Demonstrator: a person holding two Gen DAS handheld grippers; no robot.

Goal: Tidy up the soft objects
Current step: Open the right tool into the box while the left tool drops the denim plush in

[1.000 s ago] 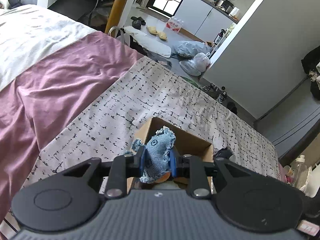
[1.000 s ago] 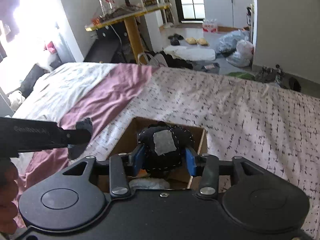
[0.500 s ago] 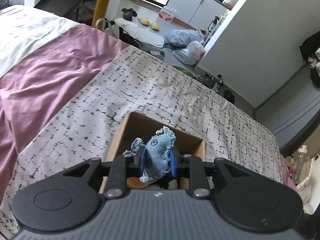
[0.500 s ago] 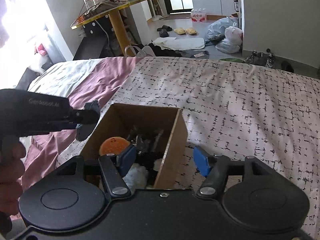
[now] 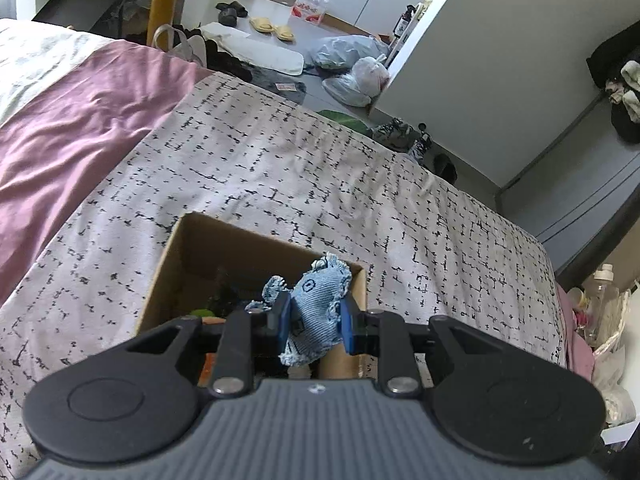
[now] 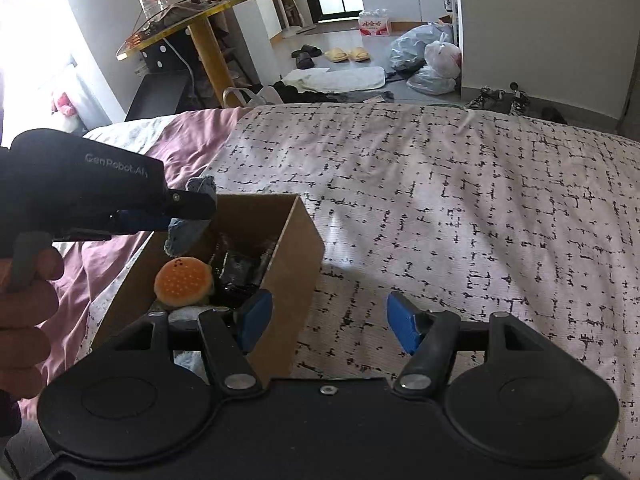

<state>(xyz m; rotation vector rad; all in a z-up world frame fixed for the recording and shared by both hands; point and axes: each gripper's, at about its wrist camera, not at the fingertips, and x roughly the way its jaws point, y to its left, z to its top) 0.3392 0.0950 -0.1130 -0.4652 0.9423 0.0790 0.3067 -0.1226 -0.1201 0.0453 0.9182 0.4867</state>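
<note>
A brown cardboard box [image 6: 298, 256] sits on the patterned bedspread [image 6: 460, 208]. Inside it lie a black soft toy [image 6: 240, 268], an orange burger plush [image 6: 183, 282] and something white. My left gripper [image 5: 314, 316] is shut on a blue denim soft toy [image 5: 316, 312] and holds it above the box [image 5: 172, 256]; it also shows in the right wrist view [image 6: 188, 216]. My right gripper [image 6: 327, 324] is open and empty, straddling the box's near right corner.
A mauve and white quilt [image 5: 72, 120] covers the bed's left side. Past the bed's foot the floor holds plastic bags [image 6: 432, 60], slippers, shoes and a mat. A yellow table [image 6: 188, 24] stands at the back left. Bottles and clutter [image 5: 600, 304] sit right of the bed.
My right gripper opened and let the black soft toy fall into the box, then drew back to the right. My left gripper carried the denim toy over the box.
</note>
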